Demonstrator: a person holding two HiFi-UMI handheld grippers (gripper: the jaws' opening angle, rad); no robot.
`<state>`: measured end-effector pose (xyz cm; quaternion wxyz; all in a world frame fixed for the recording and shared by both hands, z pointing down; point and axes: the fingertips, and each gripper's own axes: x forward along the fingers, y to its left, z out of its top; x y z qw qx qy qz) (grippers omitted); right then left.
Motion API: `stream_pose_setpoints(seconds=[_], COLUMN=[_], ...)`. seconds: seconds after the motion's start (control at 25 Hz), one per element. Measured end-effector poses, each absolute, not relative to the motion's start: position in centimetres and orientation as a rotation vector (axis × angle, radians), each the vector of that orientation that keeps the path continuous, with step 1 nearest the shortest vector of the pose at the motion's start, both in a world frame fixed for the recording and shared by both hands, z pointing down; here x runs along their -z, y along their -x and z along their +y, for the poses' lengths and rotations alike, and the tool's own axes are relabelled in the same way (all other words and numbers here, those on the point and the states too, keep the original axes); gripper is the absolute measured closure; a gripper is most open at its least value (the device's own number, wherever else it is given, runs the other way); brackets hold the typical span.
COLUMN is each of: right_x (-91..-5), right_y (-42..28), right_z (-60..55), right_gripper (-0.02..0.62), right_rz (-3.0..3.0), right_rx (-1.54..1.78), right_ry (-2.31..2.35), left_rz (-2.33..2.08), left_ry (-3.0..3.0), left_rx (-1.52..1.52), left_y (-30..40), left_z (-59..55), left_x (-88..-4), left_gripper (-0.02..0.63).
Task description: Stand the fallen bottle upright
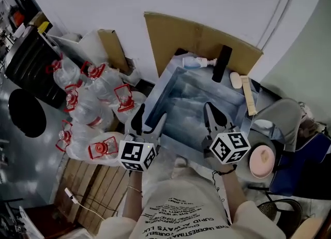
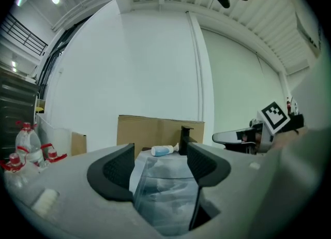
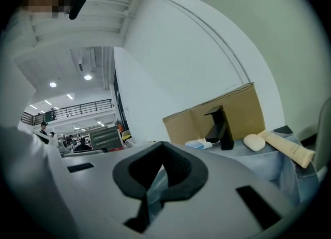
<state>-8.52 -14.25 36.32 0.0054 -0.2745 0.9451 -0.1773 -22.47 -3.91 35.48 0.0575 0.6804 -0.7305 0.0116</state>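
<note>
The basin [image 1: 158,92] is a deep rectangular sink with a blue-grey marbled finish, and nothing can be made out lying inside it. 4 things sit on its rim surface:

- 1 matte black, square-edged faucet [image 1: 222,62].
- 1 bottle [image 1: 195,62], white plastic with a pale blue body. It lies on its side on the back ledge just left of the faucet, with its nozzle end pointing toward the faucet.
- 1 cream oval soap bar [image 1: 236,79].
- 1 long beige tube [image 1: 249,95], lying flat along the right edge.

A sheet of brown cardboard [image 1: 191,36] stands against the white wall behind the sink. On the floor to the left is a cluster of clear plastic water jugs [image 1: 83,103], and 6 red handles show among them.

The left gripper [image 1: 148,121] hangs over the near rim. Its 2 dark, ribbed jaws stand wide apart and nothing is between them. The right gripper [image 1: 214,119] is beside it over the basin. Its jaws meet at the tips and hold nothing. Both grippers are well short of the bottle.
</note>
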Motion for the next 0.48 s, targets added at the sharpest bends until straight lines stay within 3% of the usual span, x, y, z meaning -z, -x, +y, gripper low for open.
stream_pose_setpoints(seconds=[0.48], right_x=[-38.1], right_y=[11.1], right_z=[-19.1], right_gripper=[0.591], right_rz=[2.943], right_rx=[0.612], right_ry=[0.932], left_rz=[-2.090], left_ry=[-2.145], left_rx=[-0.064], left_y=[23.9], left_z=[-12.0], left_x=[-36.9], left_gripper=[0.302])
